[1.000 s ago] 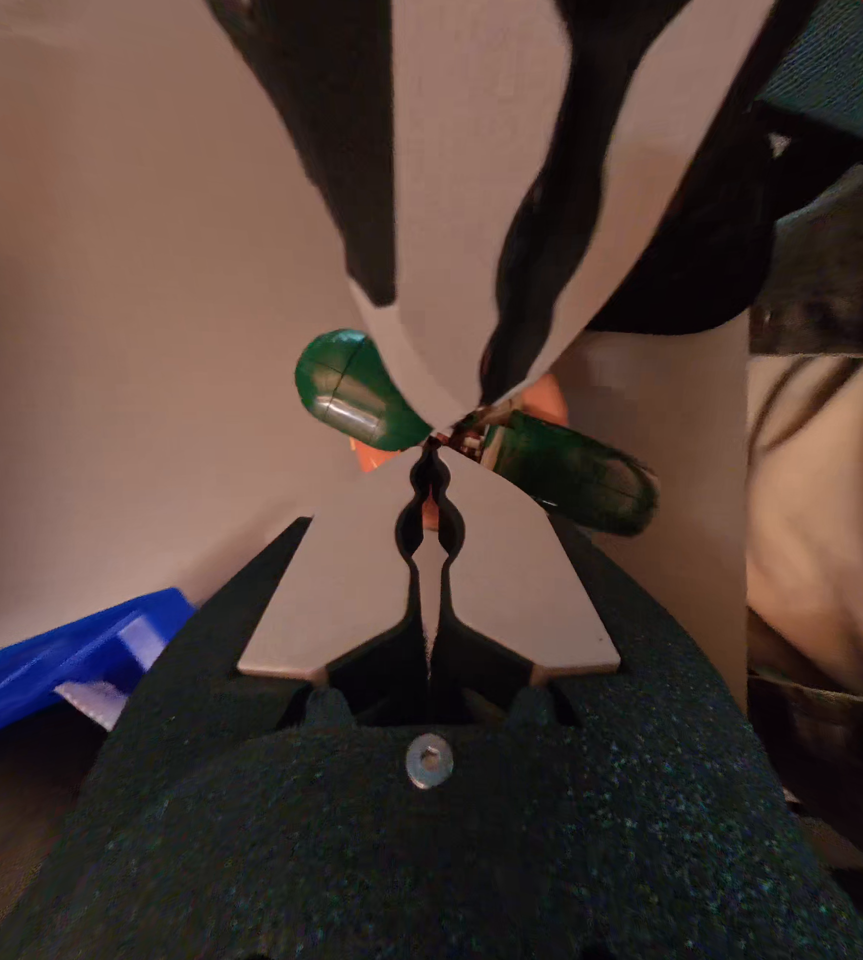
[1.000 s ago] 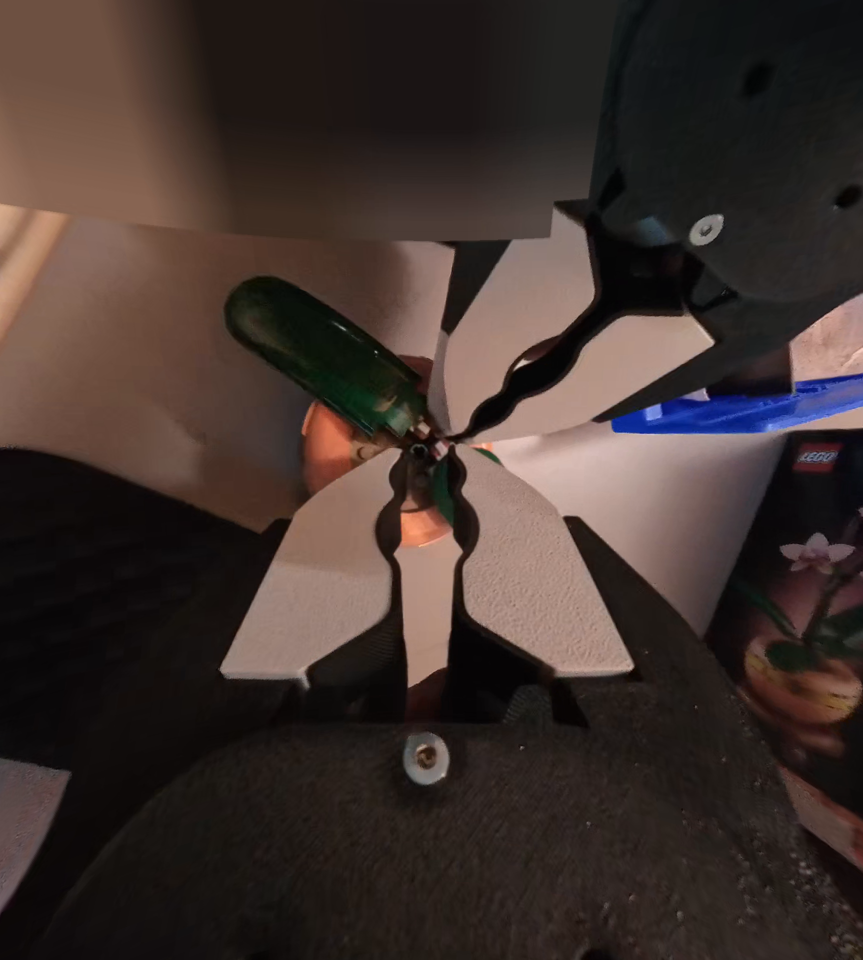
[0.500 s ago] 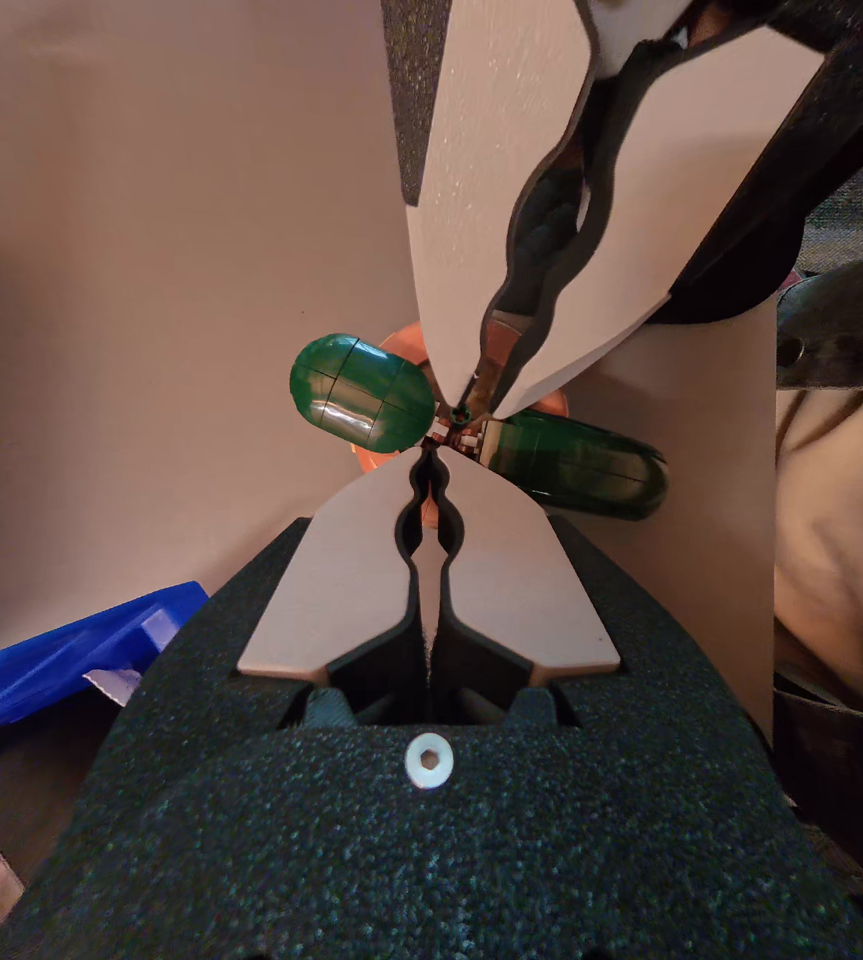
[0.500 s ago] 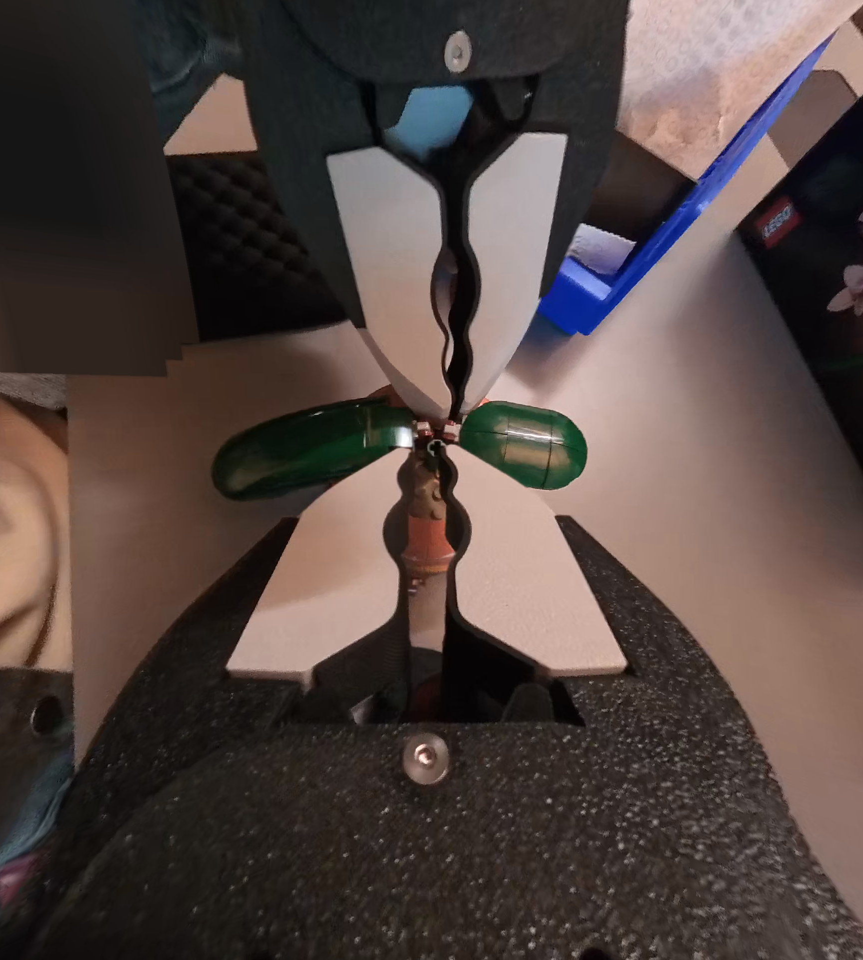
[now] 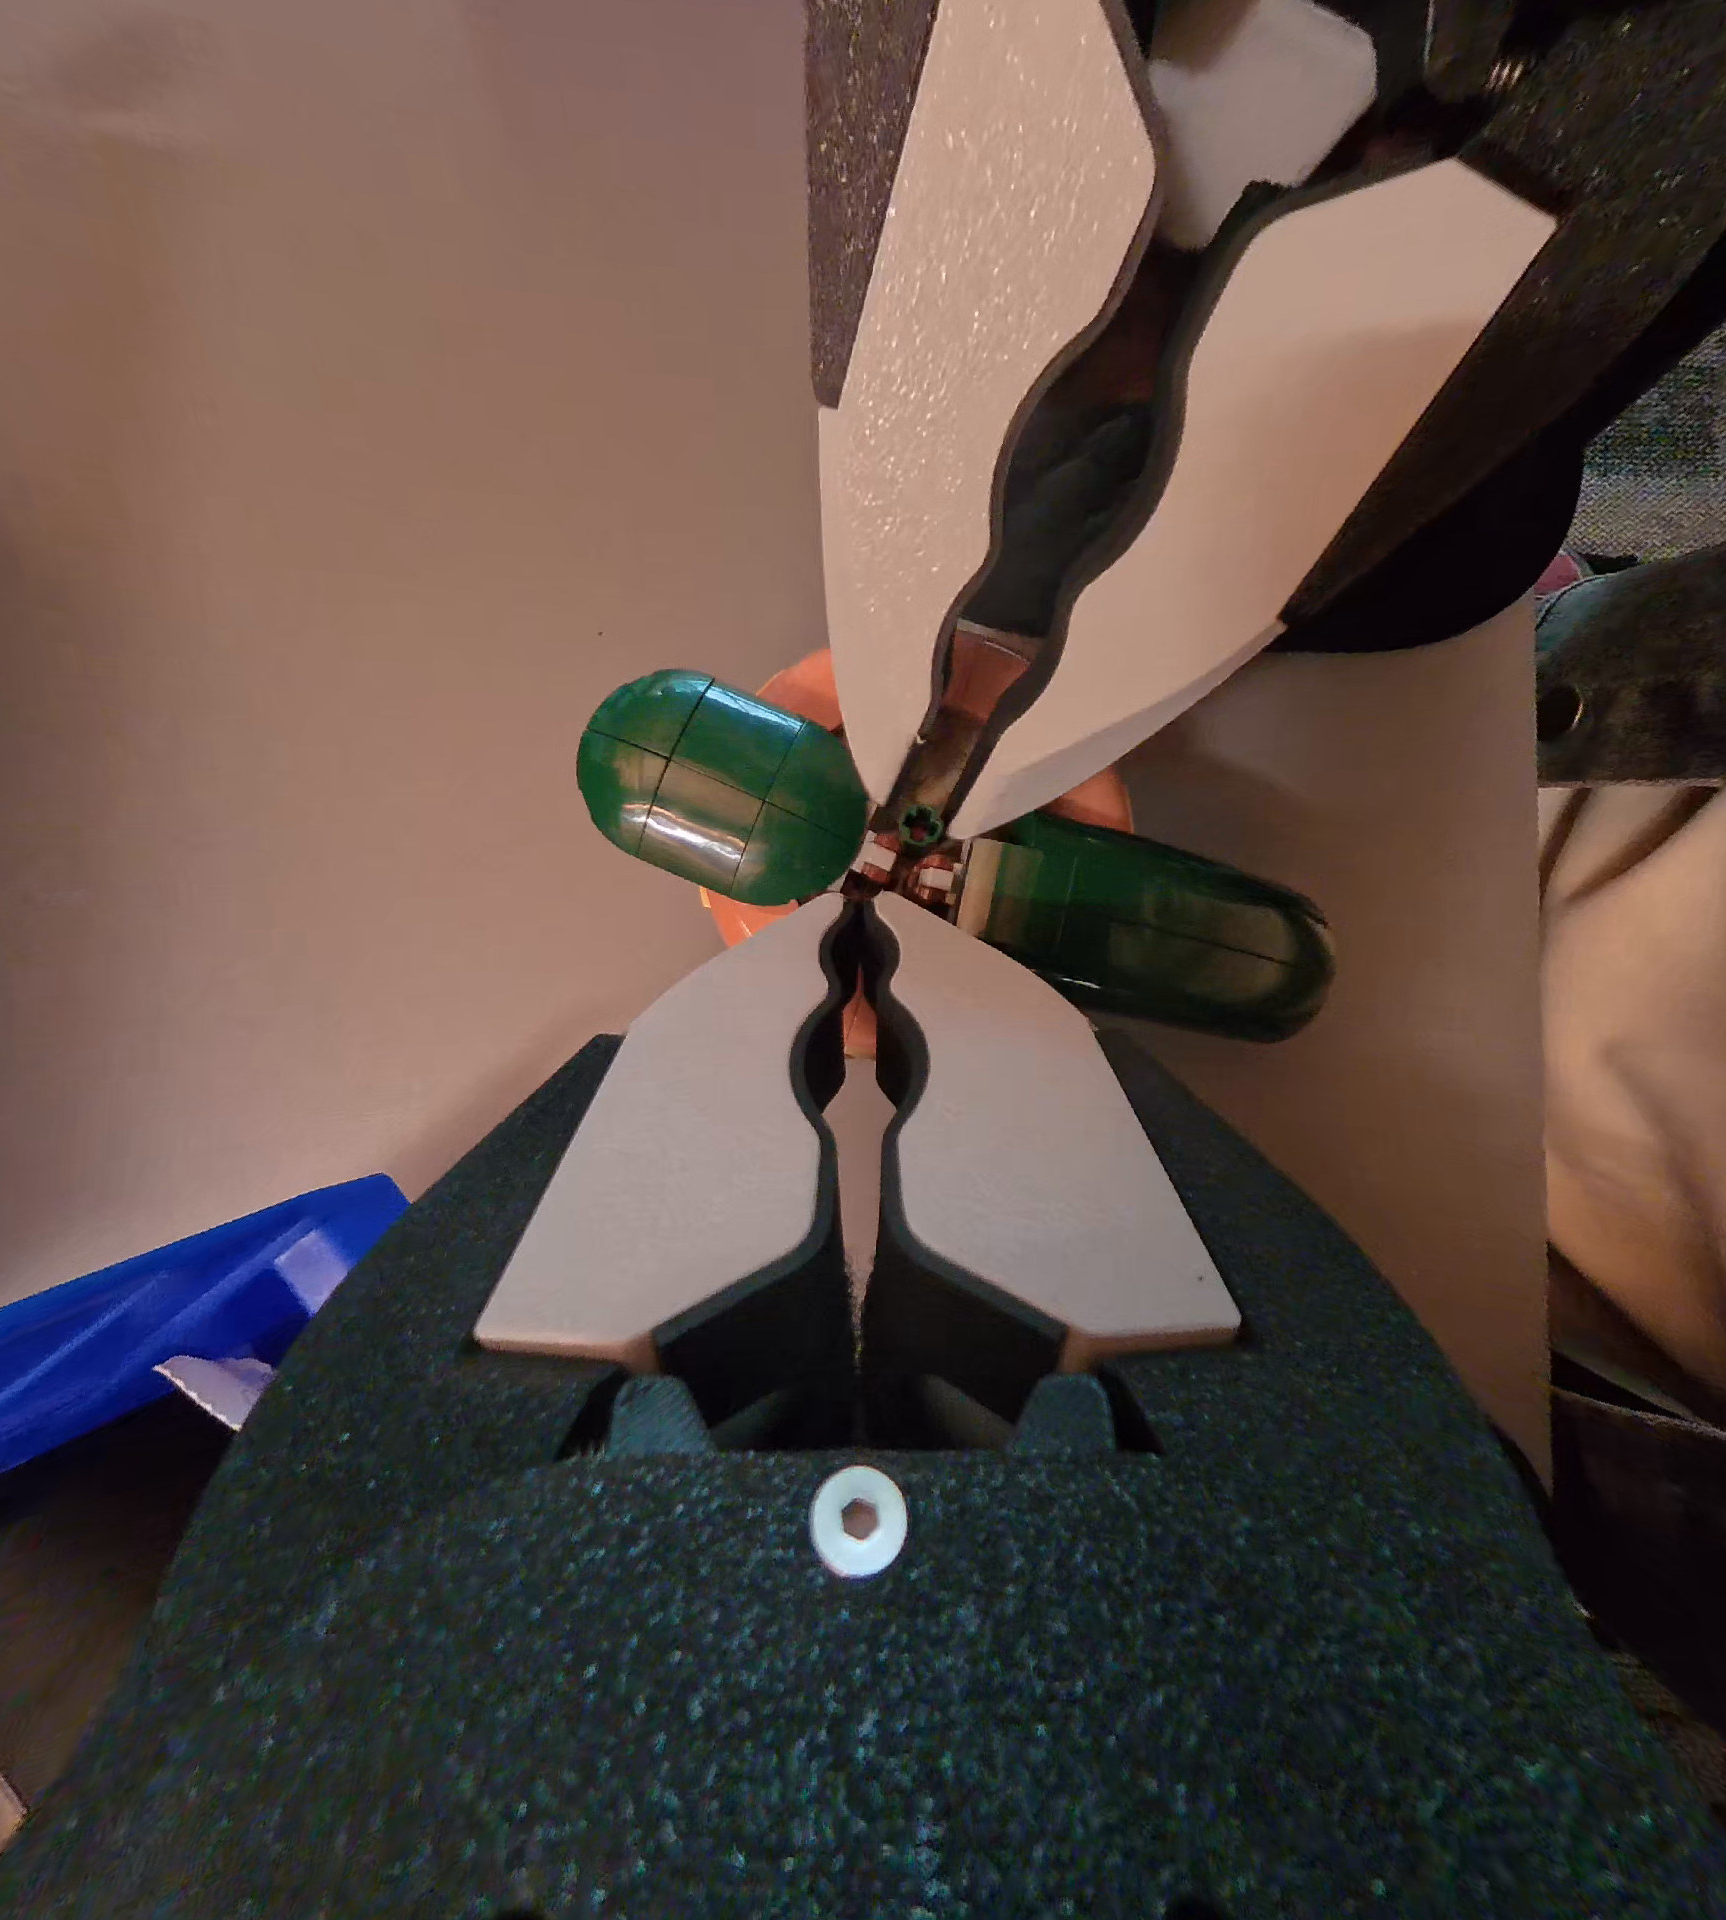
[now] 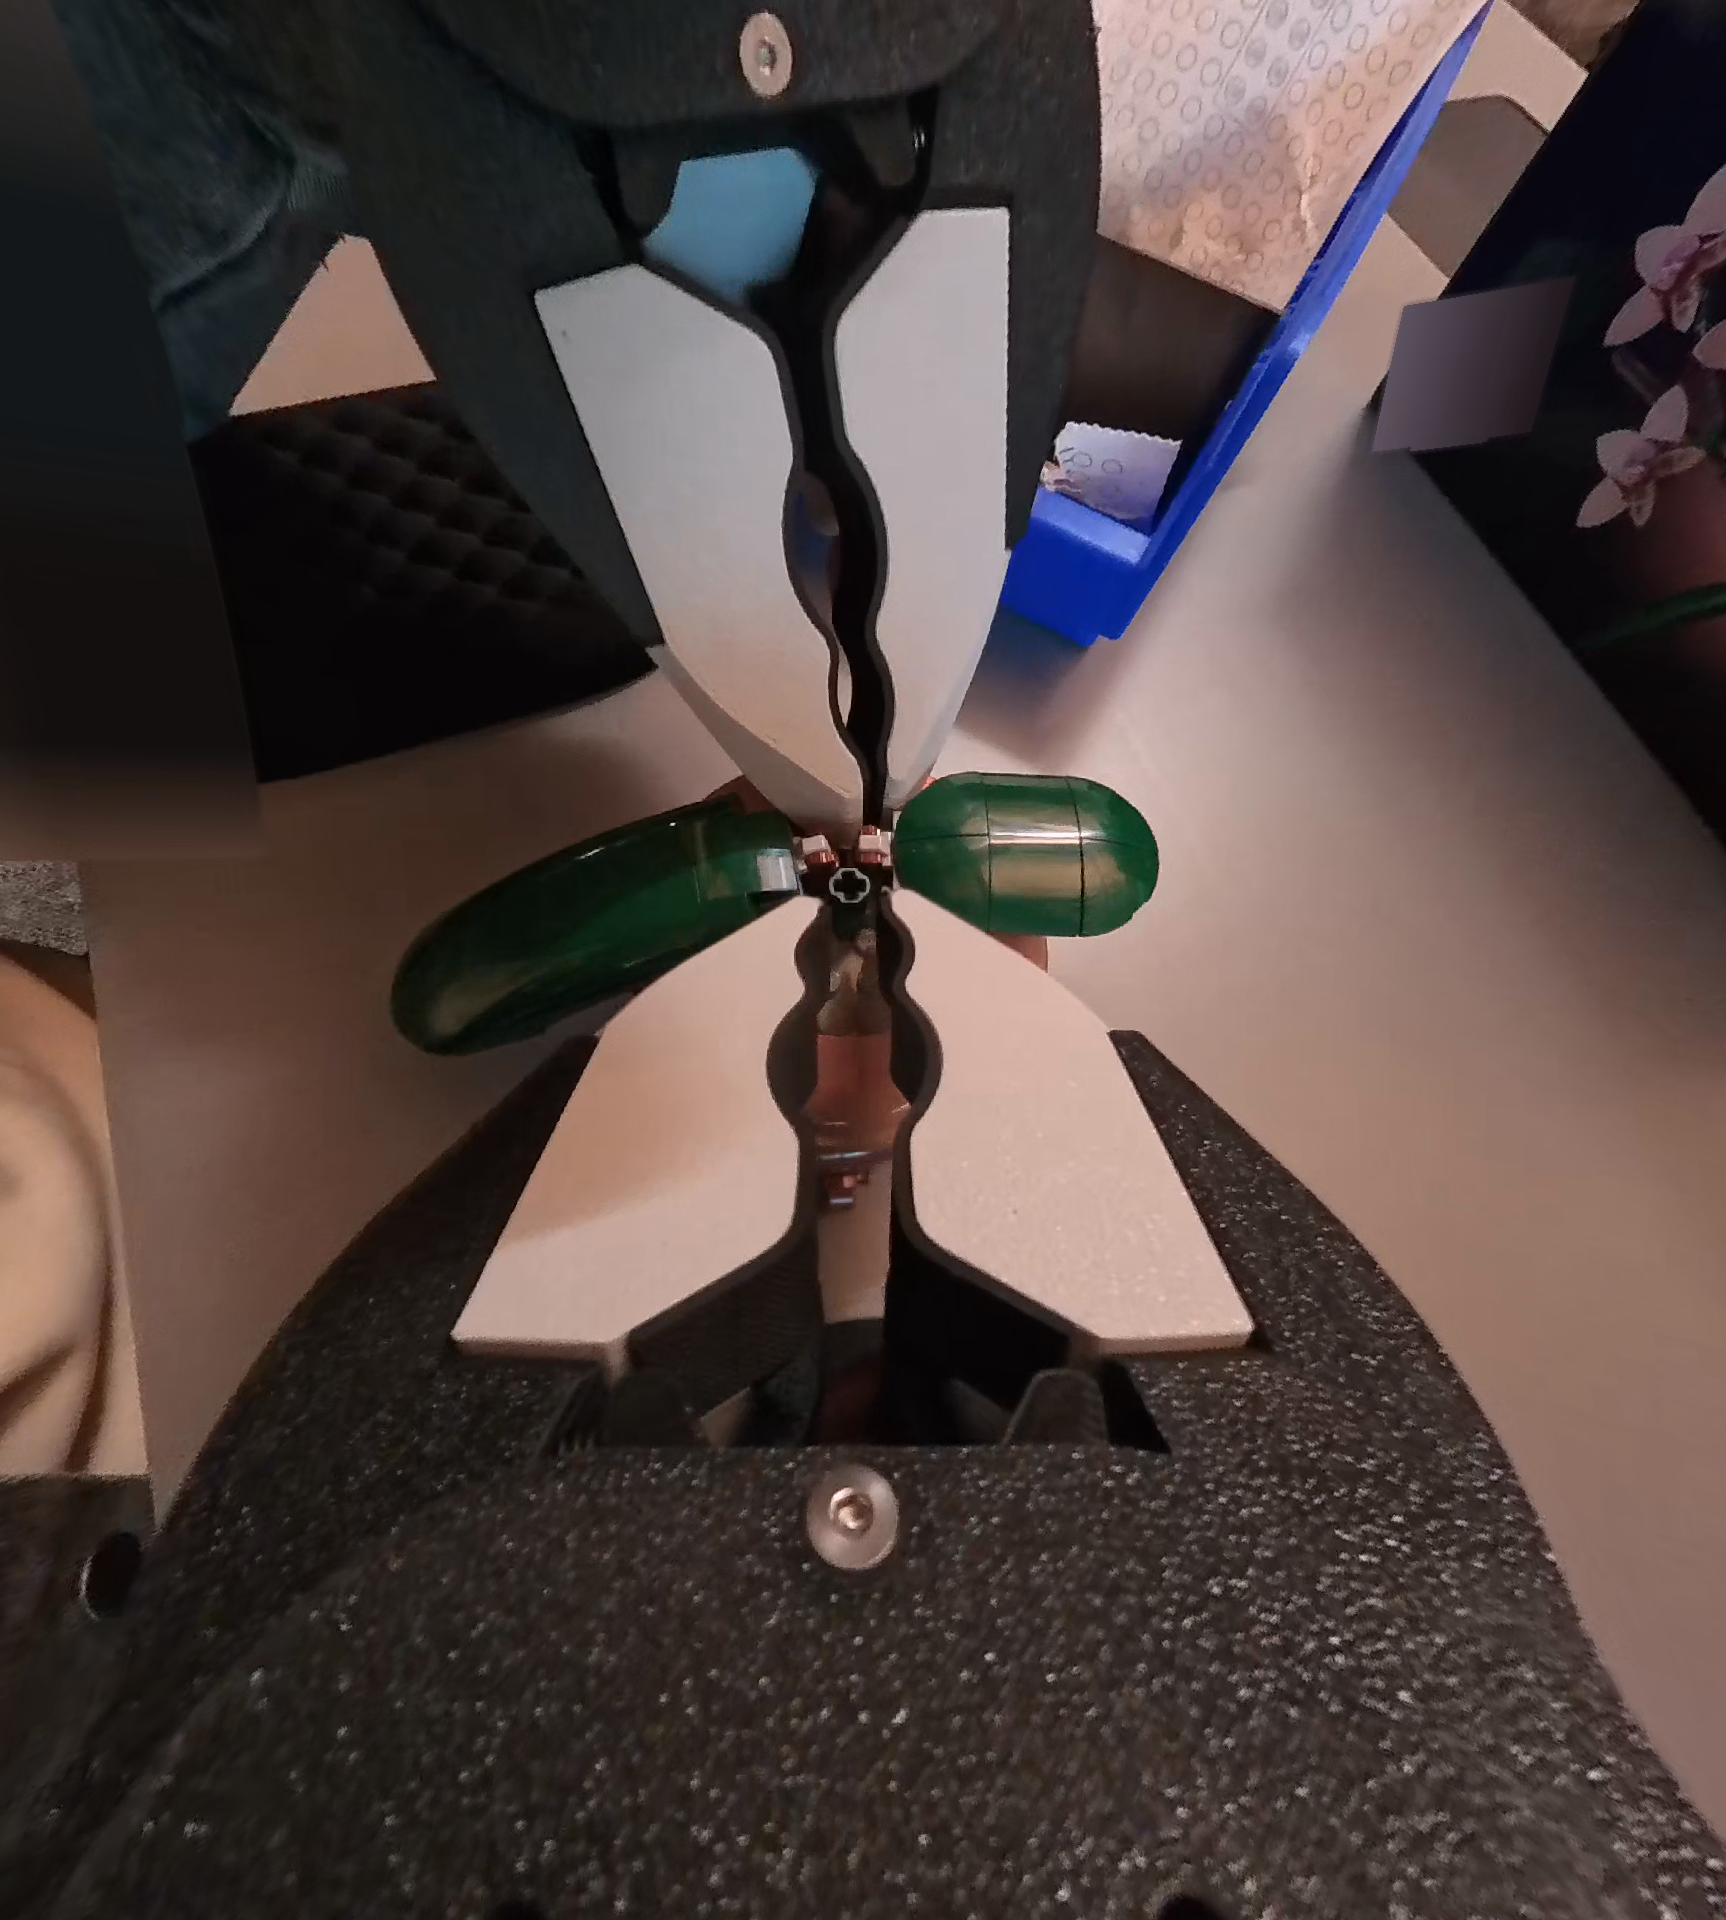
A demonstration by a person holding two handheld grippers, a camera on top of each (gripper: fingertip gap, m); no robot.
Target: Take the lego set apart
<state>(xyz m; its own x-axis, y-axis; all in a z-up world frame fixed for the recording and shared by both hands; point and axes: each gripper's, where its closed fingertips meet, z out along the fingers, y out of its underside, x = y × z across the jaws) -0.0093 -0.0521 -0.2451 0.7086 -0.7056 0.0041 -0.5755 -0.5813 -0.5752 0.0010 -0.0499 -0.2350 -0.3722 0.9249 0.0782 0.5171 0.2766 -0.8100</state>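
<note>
The lego plant has a short green leaf (image 5: 713, 784), a long green leaf (image 5: 1150, 935) and a small centre hub (image 5: 921, 823), above an orange pot (image 5: 786, 686). My left gripper (image 5: 859, 904) is shut on the hub from below. My right gripper (image 5: 926, 805) comes in from the top and is shut on the same hub. In the right wrist view my right gripper (image 6: 848, 914) grips the brown stem (image 6: 848, 1049) between its fingers. There the left gripper (image 6: 874, 821) pinches from the top, between the long leaf (image 6: 578, 935) and the short leaf (image 6: 1025, 868).
The beige table (image 5: 319, 520) lies below. A blue bin (image 6: 1202, 468) with paper bags stands at the back, also seen in the left wrist view (image 5: 111, 1340). A dark set box (image 6: 1721, 468) is at the right, a black foam mat (image 6: 391, 582) at the left. A person's clothing (image 5: 1669, 1039) is close by. My two grippers' fingertips are within a few centimetres of each other.
The right gripper has rolled around the plant, so the left gripper now faces it straight on. Both stay shut on the plant; the leaves now lie level.
</note>
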